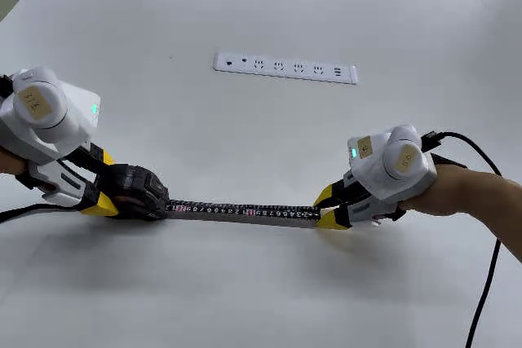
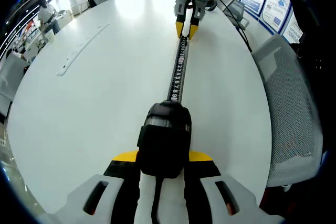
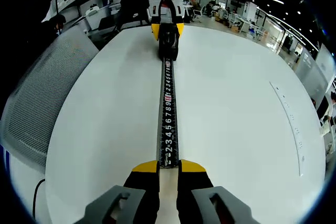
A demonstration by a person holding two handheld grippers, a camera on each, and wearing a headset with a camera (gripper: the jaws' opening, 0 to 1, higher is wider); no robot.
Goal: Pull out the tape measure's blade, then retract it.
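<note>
Where the one tape measure lies, near the front edge of the white table (image 1: 245,136), its black case (image 1: 134,191) sits clamped between the jaws of the left gripper (image 1: 104,182). Its single blade (image 1: 245,211) runs out flat along the table to the right gripper (image 1: 326,207), whose jaws are clenched on the blade's tip. There are two grippers, each white with yellow-tipped black jaws and each carrying a tan sticker whose writing I cannot read. In the right gripper view the blade shows white numerals 2 to 9 on black, then a red mark. One white power strip (image 1: 285,67) with a row of sockets lies farther back, well apart from the blade. A black cable (image 1: 489,266) trails off the right gripper. One grey mesh chair (image 2: 294,103) stands beside the table, in an office with ceiling lights and wall posters.
</note>
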